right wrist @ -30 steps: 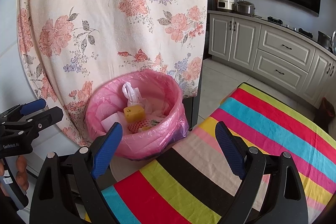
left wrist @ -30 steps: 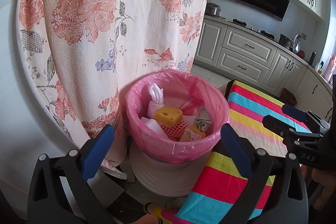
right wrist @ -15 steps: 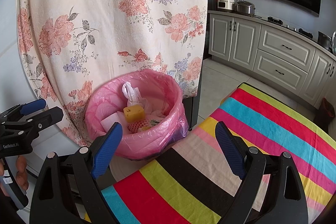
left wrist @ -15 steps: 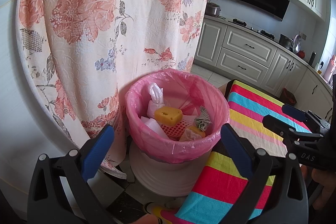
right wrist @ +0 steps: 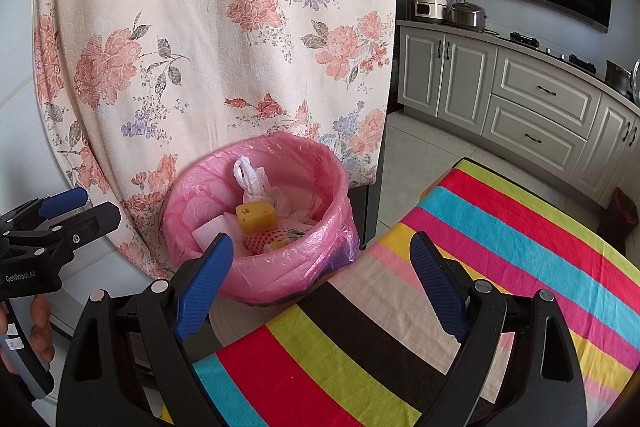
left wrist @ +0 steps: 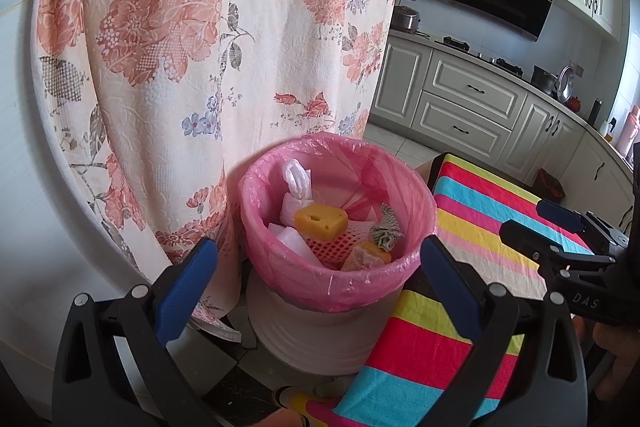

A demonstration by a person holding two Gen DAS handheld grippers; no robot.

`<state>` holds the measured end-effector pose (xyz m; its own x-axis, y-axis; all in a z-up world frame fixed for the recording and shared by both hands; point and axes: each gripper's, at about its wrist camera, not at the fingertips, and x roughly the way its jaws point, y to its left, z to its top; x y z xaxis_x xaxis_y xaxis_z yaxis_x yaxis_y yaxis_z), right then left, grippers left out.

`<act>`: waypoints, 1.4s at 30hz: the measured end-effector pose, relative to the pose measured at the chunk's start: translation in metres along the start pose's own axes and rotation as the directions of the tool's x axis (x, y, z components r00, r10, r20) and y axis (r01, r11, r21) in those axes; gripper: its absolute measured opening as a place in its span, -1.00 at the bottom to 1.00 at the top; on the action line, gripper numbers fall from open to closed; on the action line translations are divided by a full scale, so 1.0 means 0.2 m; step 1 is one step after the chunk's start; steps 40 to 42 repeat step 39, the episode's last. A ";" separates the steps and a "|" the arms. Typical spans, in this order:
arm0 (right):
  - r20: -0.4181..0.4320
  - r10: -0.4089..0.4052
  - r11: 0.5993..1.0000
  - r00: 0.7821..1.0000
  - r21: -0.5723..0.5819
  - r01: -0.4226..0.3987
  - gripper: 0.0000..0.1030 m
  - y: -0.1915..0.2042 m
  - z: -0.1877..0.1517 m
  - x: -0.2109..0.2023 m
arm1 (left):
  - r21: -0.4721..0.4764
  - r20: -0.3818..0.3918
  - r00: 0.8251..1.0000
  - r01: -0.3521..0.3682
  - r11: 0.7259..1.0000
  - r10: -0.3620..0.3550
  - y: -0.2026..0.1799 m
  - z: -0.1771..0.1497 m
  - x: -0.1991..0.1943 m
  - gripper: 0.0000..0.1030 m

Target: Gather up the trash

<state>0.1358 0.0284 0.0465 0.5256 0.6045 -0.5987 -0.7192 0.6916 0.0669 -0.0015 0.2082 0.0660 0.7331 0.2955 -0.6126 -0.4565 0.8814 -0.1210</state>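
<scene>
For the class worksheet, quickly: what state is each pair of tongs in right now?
Left tongs: open, holding nothing, pointed at the pink-lined bin.
Right tongs: open, holding nothing, above the striped cloth.

Pink bin liner (left wrist: 372,163); yellow sponge (left wrist: 320,222); rainbow-striped cloth (right wrist: 500,259); peach floral curtain (left wrist: 192,39).

Glossy pink plastic bin liner (left wrist: 360,163), porous yellow sponge (left wrist: 320,223), matt embossed floral cloth (left wrist: 180,47)
</scene>
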 end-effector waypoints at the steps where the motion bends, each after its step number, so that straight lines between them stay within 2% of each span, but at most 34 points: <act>1: 0.001 0.001 1.000 1.000 0.000 -0.001 0.65 0.00 0.00 0.00 | 0.001 0.000 1.000 -0.001 1.000 0.001 0.00 0.00 0.00 0.91; 21: -0.004 0.005 1.000 1.000 -0.006 -0.005 0.65 0.01 0.00 0.00 | -0.003 0.004 1.000 0.013 1.000 -0.013 0.00 0.01 0.00 0.91; 42: -0.006 0.006 1.000 1.000 -0.008 -0.006 0.65 0.00 -0.01 0.01 | 0.003 -0.003 1.000 -0.006 1.000 0.006 0.01 0.02 0.02 0.91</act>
